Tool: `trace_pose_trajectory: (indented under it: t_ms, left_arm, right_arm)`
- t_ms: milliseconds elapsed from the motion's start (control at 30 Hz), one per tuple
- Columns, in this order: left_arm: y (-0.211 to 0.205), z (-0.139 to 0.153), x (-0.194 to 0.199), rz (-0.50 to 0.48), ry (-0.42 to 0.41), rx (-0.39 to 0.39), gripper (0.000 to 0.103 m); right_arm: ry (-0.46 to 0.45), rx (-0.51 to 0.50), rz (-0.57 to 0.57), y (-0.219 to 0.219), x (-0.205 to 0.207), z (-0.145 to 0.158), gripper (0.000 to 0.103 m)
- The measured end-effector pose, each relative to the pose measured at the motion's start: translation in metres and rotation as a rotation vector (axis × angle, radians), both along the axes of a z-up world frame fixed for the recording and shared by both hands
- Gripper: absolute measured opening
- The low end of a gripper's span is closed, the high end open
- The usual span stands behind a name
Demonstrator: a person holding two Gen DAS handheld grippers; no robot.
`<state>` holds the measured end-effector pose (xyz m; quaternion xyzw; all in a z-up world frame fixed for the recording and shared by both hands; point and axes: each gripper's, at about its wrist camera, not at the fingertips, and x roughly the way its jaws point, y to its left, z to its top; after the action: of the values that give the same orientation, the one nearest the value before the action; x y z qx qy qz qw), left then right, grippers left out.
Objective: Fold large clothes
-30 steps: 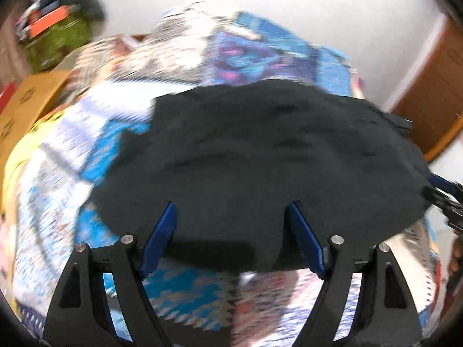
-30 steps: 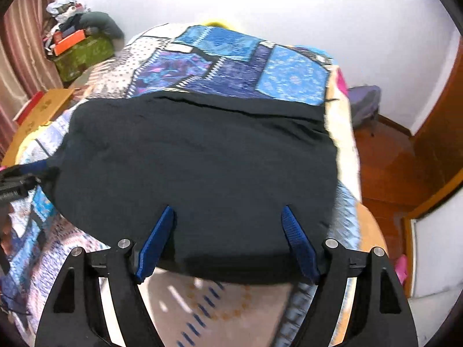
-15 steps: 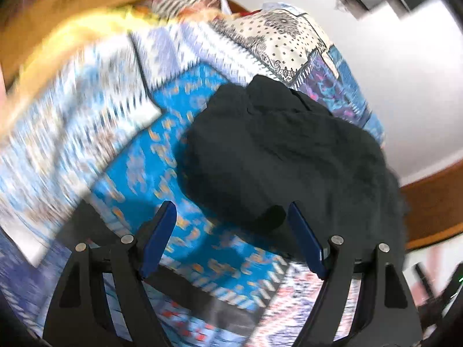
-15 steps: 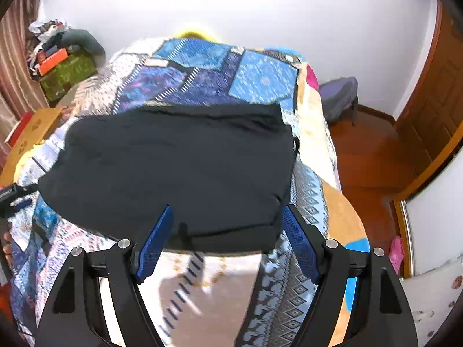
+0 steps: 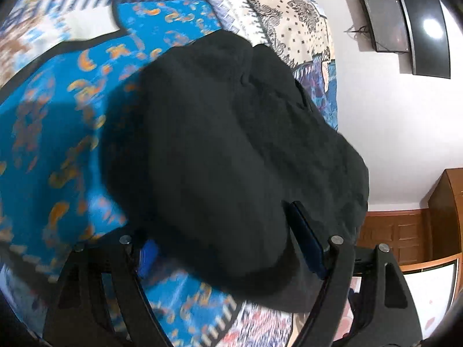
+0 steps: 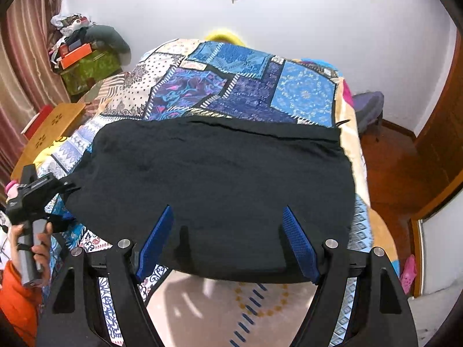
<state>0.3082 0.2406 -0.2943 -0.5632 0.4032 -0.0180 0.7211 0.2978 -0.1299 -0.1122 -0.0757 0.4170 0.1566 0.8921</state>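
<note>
A large black garment (image 6: 220, 182) lies folded flat across a patchwork bedspread (image 6: 231, 86). In the left wrist view the garment (image 5: 231, 150) fills the middle, and my left gripper (image 5: 228, 248) is open with the garment's corner lying between its blue pads. The left gripper also shows in the right wrist view (image 6: 62, 195), at the garment's left edge. My right gripper (image 6: 228, 243) is open above the garment's near edge and holds nothing.
A cardboard box (image 6: 49, 133) and a green bin with clutter (image 6: 86, 66) stand left of the bed. A wall screen (image 5: 405, 23) hangs at the head end. Wooden floor and a door (image 6: 419, 173) lie to the right.
My left gripper has swung round to the garment's left side and closed in on its corner. My right gripper has pulled back and risen a little. The garment has stayed flat.
</note>
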Motion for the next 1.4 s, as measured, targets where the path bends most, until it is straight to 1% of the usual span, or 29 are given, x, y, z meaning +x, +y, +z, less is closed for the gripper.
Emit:
trace_pose_trajectory:
  t_ms: [67,100,133,200,233,267,300,367,433,467,567,600,733,833,867,933,1000,1067,1133,1267,1333,1400]
  left_arm:
    - [-0.002,0.003,0.010,0.005,0.002,0.033,0.079]
    - [-0.003,0.005,0.015,0.010,0.006,0.061,0.078]
    - [-0.005,0.008,0.017,0.017,0.015,0.107,0.076]
    - [-0.011,0.014,0.024,0.026,0.036,0.207,0.059]
    - [-0.016,0.023,0.027,0.031,0.043,0.288,0.055]
    - [-0.018,0.029,0.026,0.032,0.044,0.341,0.045]
    - [-0.022,0.040,0.027,0.026,0.042,0.409,0.037]
    - [-0.030,0.060,0.023,0.017,0.027,0.515,0.033]
    - [-0.036,0.081,0.014,0.018,-0.007,0.592,0.031]
    - [-0.038,0.091,0.009,0.023,-0.024,0.617,0.030]
    - [-0.046,0.131,-0.017,0.036,-0.100,0.730,0.029]
    - [-0.047,0.141,-0.022,0.039,-0.122,0.757,0.028]
    - [-0.061,0.201,-0.055,0.060,-0.247,0.919,0.027]
    - [-0.067,0.231,-0.073,0.068,-0.308,1.025,0.026]
    - [-0.072,0.242,-0.081,0.064,-0.335,1.068,0.026]
    - [-0.080,0.254,-0.091,0.050,-0.366,1.122,0.025]
    - [-0.087,0.260,-0.092,0.024,-0.386,1.150,0.025]
    - [-0.095,0.260,-0.092,-0.007,-0.392,1.154,0.024]
    - [-0.105,0.255,-0.090,-0.054,-0.388,1.142,0.023]
    - [-0.127,0.242,-0.083,-0.129,-0.378,1.114,0.023]
    - [-0.140,0.242,-0.080,-0.156,-0.386,1.113,0.023]
    - [-0.151,0.243,-0.077,-0.182,-0.396,1.110,0.022]
  right_arm:
    - [0.017,0.007,-0.005,0.000,0.005,-0.007,0.074]
    - [0.024,0.007,-0.009,0.001,0.006,-0.009,0.074]
    - [0.031,0.007,-0.014,0.000,0.006,-0.011,0.074]
    - [0.052,0.008,-0.030,-0.003,0.010,-0.015,0.074]
    - [0.063,0.011,-0.038,-0.004,0.011,-0.017,0.074]
    - [0.075,0.019,-0.045,-0.006,0.012,-0.018,0.074]
    - [0.084,0.026,-0.047,-0.008,0.012,-0.018,0.074]
    - [0.100,0.043,-0.047,-0.011,0.010,-0.016,0.074]
    - [0.111,0.050,-0.045,-0.012,0.008,-0.013,0.074]
    - [0.116,0.058,-0.041,-0.012,0.005,-0.010,0.074]
    - [0.118,0.071,-0.030,-0.006,0.000,-0.003,0.075]
    - [0.117,0.076,-0.024,-0.003,-0.002,0.000,0.075]
    - [0.117,0.110,0.026,0.017,-0.013,0.010,0.074]
    - [0.143,0.140,0.088,0.044,-0.024,0.010,0.075]
    - [0.154,0.147,0.106,0.052,-0.026,0.008,0.075]
    - [0.193,0.156,0.154,0.072,-0.030,-0.002,0.075]
    - [0.239,0.144,0.188,0.092,-0.034,-0.017,0.076]
    - [0.221,0.095,0.193,0.109,-0.040,-0.030,0.079]
    - [0.231,0.060,0.224,0.122,-0.042,-0.042,0.079]
    - [0.297,0.039,0.261,0.129,-0.038,-0.064,0.080]
    - [0.311,0.051,0.283,0.123,-0.036,-0.065,0.079]
    - [0.341,0.112,0.276,0.105,-0.035,-0.057,0.077]
